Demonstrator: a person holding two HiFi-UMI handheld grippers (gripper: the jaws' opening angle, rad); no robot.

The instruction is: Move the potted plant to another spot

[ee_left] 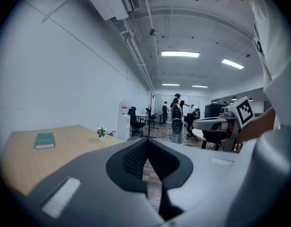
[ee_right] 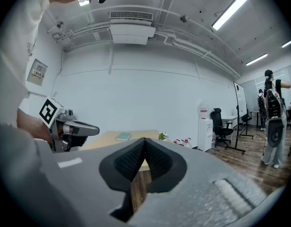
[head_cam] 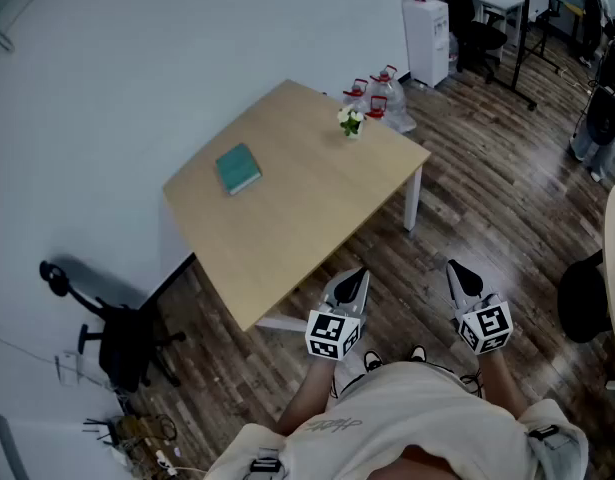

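Observation:
A small potted plant (head_cam: 351,122) with white flowers stands near the far right edge of the wooden table (head_cam: 287,218). It shows small in the left gripper view as the potted plant (ee_left: 101,133) and in the right gripper view as the potted plant (ee_right: 162,136). My left gripper (head_cam: 357,280) hangs off the table's near corner, shut and holding nothing. To its right, my right gripper (head_cam: 457,271) is over the floor, also shut and holding nothing. Both are well short of the plant.
A teal book (head_cam: 237,169) lies on the table's left part. Water bottles (head_cam: 377,96) and a water dispenser (head_cam: 425,26) stand beyond the table. A black office chair (head_cam: 112,333) is at the left by the wall. People stand far off (ee_left: 177,109).

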